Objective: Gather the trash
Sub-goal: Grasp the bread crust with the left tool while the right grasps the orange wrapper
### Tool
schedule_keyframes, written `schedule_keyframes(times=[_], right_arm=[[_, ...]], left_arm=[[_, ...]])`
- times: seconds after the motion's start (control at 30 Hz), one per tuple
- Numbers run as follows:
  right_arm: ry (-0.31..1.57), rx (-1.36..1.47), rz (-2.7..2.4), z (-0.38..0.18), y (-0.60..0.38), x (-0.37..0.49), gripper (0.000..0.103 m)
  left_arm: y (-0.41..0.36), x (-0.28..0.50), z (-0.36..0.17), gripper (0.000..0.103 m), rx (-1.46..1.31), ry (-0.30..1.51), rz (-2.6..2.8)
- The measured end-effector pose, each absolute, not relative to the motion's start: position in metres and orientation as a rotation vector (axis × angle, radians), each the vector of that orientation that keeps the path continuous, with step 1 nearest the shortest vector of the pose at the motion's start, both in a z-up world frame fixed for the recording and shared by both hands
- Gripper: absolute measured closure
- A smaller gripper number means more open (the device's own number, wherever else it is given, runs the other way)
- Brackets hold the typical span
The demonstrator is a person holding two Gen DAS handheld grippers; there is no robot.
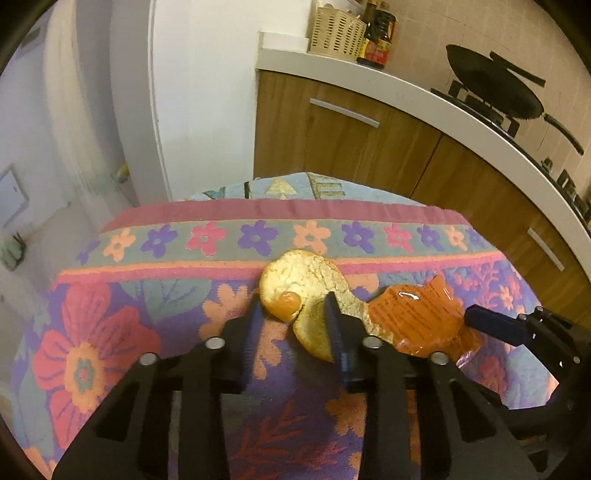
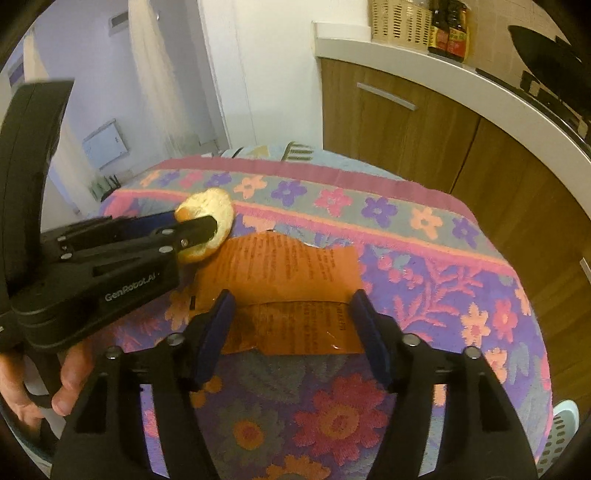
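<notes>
An orange peel, pale side up, lies on the flower-patterned tablecloth. My left gripper is shut on it, one finger at its left rim and the other pressed into its middle. The right wrist view shows the same grip on the peel from the side, by the left gripper. Next to the peel lies a flat orange plastic wrapper with printed text. My right gripper stands open astride the wrapper's near half, a blue pad at each side edge. One of its fingers shows beyond the wrapper.
Behind the table runs a white counter over wooden cabinets, with a woven basket, sauce bottles and a black pan on the stove. A pale slatted bin stands low right. A hand holds the left gripper's handle.
</notes>
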State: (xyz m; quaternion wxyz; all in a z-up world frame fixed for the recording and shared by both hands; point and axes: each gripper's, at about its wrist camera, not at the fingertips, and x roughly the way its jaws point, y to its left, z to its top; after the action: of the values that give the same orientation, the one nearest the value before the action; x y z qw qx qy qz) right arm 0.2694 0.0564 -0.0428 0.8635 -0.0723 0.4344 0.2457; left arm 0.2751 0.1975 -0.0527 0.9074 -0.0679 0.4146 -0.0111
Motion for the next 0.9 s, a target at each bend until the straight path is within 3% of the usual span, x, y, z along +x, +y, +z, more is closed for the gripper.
schedule_keyframes(times=[0.03, 0.07, 0.1, 0.27, 0.3, 0.4, 0.9], right_arm=[[0.907, -0.163, 0.514, -0.043, 0.058, 0.268, 0.051], [0.903, -0.175, 0.516, -0.043, 0.060, 0.265, 0.061], [0.902, -0.188, 0.528, -0.044, 0.063, 0.263, 0.068], [0.898, -0.194, 0.532, -0.044, 0.063, 0.260, 0.078], [0.896, -0.187, 0.537, -0.044, 0.062, 0.259, 0.087], [0.881, -0.184, 0.560, -0.041, 0.061, 0.252, 0.102], [0.838, -0.043, 0.552, -0.020, -0.010, 0.210, 0.103]], left_arm=[[0.197, 0.275, -0.053, 0.081, -0.140, 0.855, -0.023], [0.198, 0.275, -0.053, 0.087, -0.143, 0.856, -0.027], [0.198, 0.274, -0.053, 0.088, -0.145, 0.855, -0.030], [0.197, 0.273, -0.052, 0.092, -0.132, 0.848, -0.027], [0.197, 0.272, -0.052, 0.092, -0.133, 0.846, -0.029], [0.198, 0.270, -0.050, 0.093, -0.143, 0.834, -0.035], [0.193, 0.223, -0.035, 0.094, -0.168, 0.802, -0.092]])
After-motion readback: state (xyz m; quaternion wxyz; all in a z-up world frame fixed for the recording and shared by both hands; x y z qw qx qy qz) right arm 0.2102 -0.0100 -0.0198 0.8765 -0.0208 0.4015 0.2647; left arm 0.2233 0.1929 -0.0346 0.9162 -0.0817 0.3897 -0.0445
